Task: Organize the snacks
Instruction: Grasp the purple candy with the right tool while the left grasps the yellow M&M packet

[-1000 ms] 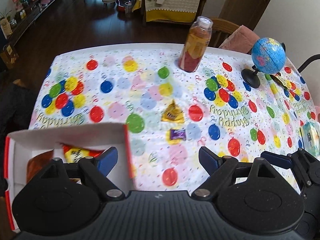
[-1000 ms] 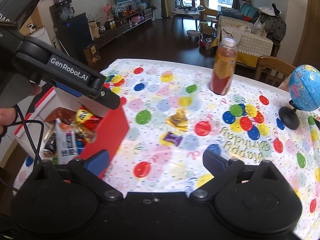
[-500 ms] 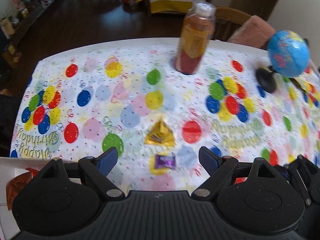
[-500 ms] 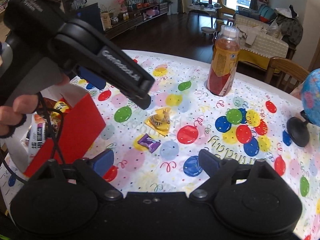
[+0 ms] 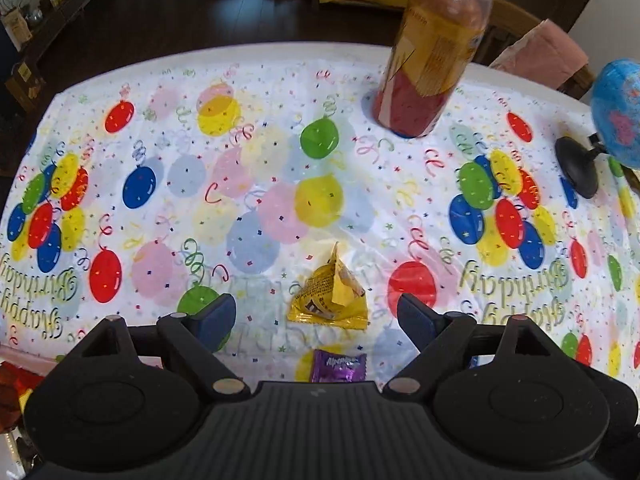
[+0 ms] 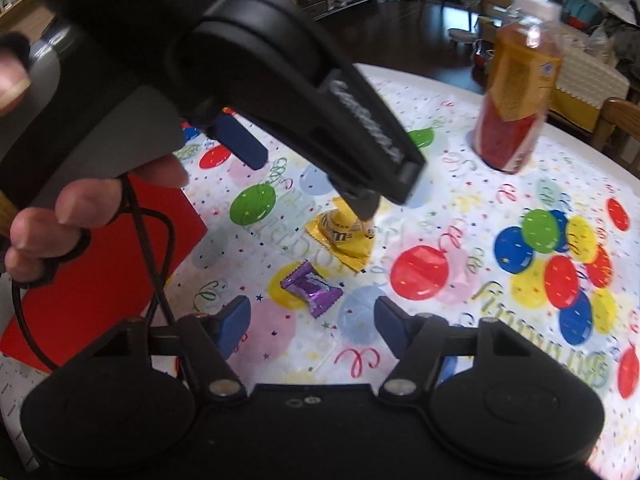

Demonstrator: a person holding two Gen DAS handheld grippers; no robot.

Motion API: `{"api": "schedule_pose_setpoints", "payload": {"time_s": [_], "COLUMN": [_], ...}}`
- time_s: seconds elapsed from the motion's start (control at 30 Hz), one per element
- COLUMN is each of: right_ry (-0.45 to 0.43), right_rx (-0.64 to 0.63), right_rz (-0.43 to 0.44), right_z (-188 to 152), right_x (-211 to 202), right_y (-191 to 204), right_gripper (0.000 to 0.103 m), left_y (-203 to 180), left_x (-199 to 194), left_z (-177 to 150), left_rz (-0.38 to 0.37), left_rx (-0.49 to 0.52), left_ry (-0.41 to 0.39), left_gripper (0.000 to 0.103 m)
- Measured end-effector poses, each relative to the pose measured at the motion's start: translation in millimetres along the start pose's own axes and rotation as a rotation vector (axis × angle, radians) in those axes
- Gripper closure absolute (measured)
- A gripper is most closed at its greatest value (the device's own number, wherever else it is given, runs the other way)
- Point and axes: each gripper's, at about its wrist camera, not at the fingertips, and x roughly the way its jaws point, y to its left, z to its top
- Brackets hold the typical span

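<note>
Left gripper spread wide above the yellow snack packet mid-table, evidently positioned to pick it; right gripper likewise spread near the purple candy; red box at the table's left edge presumably receives both.

Left gripper is wide open, blue pads spread, angled down and forward. Right gripper is open too, jaws well apart, sitting low. From the right wrist view you can see the left hand wrapped around its gripper's handle.
</note>
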Motion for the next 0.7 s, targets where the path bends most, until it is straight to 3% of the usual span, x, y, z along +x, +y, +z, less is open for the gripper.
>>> {"api": "schedule_pose_setpoints", "payload": {"time_s": [0.07,0.23,0.43,0.57,0.7], "right_ry": [0.014,0.040,0.028,0.045,0.055], "right_rx": [-0.004,-0.036,-0.091,-0.125,-0.132], "right_rz": [0.014,0.038,0.040,0.054,0.062], "right_z": [1.4,5.0,12.3,15.1,15.1], "right_x": [8.7,26.5,37.0,44.4,47.9], "right_y": [-1.0,-2.2,0.4,1.0,-0.3], "right_gripper": [0.039,0.054,0.056,0.064,0.071], "left_y": [1.1,2.2,7.3,12.6,13.9], "left_x": [8.4,26.4,44.0,56.0,58.6], "left_z": [0.8,2.7,6.1,6.8,6.1], "left_rz": [-0.008,-0.005,-0.025,-0.045,-0.058], "left_rx": [-0.007,-0.011,-0.028,-0.052,-0.053], "left_ry": [0.012,0.038,0.076,0.117,0.112], "left_gripper": [0.015,0.015,0.015,0.029,0.030]}}
